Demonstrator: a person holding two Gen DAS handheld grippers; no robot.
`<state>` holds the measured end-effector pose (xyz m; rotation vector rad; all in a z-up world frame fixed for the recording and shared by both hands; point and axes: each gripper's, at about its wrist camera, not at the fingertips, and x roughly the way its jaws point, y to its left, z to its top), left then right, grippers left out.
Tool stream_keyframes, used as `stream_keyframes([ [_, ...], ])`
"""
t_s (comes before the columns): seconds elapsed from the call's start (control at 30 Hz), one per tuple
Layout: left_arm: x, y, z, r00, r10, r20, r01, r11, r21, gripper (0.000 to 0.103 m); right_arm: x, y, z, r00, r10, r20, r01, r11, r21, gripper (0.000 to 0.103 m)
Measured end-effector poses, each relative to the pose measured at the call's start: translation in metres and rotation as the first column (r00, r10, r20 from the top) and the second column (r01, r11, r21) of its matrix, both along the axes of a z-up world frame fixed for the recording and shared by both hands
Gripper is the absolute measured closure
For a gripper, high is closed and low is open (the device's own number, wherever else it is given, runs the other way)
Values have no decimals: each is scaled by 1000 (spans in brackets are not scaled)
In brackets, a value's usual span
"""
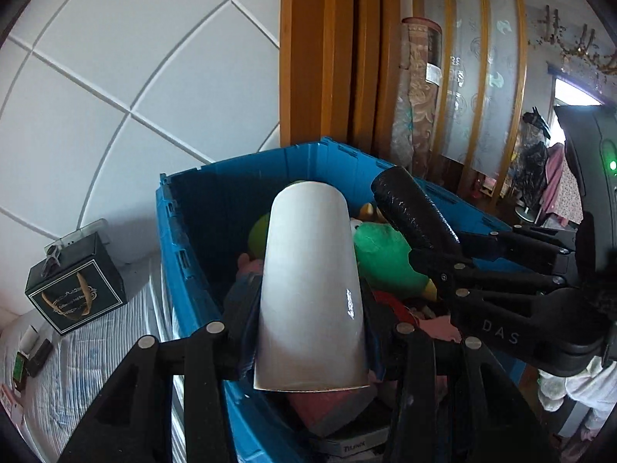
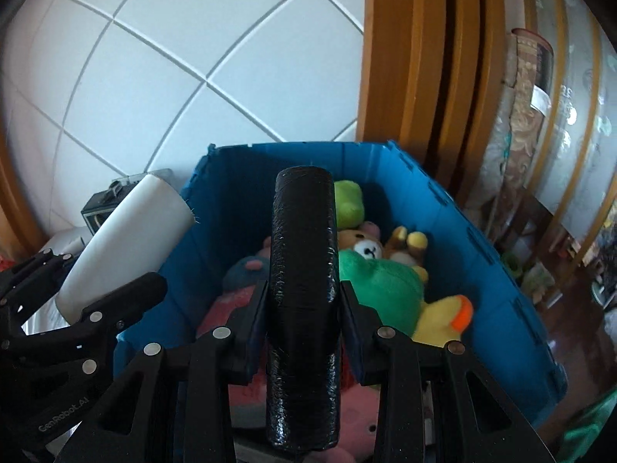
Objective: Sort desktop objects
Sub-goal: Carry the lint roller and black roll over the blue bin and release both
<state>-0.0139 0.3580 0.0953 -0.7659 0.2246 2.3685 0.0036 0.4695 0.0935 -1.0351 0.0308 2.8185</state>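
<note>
Both grippers are over the blue crate (image 2: 501,277), each carrying something.

Left gripper (image 1: 308,332): jaws clamped on a white tapered cup (image 1: 310,281), held by its wide lower part, narrow closed end pointing out over the crate's interior. The cup's wide rim sits back toward the camera, behind the pads; most of its length sticks forward past them.

Right gripper (image 2: 302,332): jaws closed on a black wrapped cylinder (image 2: 302,254). Pads press its two sides about midway along; one end juts forward over the crate, the other runs back under the camera. It sits centred between the jaws, not skewed.

Inside the crate: a pile of plush toys, among them a green plush (image 2: 381,285), a brown bear (image 2: 366,245), a yellow duck-like toy (image 2: 443,316) and something pink lower down. A dark gift box (image 1: 75,285) stands outside the crate's left wall, on a striped cloth.

Step in hand, as I judge it: dropping both items into the crate. To do it well, bring each one well inside the walls before letting go, especially the cup, which from the right-hand view hangs near the crate's left wall. Lower toward the plush so neither bounces out. Release one at a time; the two grippers are close beside each other and could knock.
</note>
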Motion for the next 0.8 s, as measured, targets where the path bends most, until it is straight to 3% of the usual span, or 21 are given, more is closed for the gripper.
stream_keyframes([
  [0.3, 37, 21, -17, 999, -41, 33, 42, 999, -32, 59, 37, 34, -33, 998, -38, 45, 36, 998, 51, 69],
  [0.4, 43, 21, -15, 1000, -17, 0, 17, 999, -44, 59, 36, 45, -44, 997, -55, 52, 52, 997, 50, 69],
  [0.67, 39, 26, -18, 1000, -16, 21, 18, 996, -85, 58, 30, 65, -68, 990, -125, 67, 122, 992, 42, 69],
  [0.7, 40, 27, -17, 1000, -12, 14, 13, 996, -87, 57, 29, 66, -70, 989, -128, 69, 126, 991, 35, 68],
  [0.8, 41, 28, -16, 1000, -6, 1, 6, 996, -92, 35, 29, 70, -76, 987, -143, 70, 141, 990, 27, 68],
])
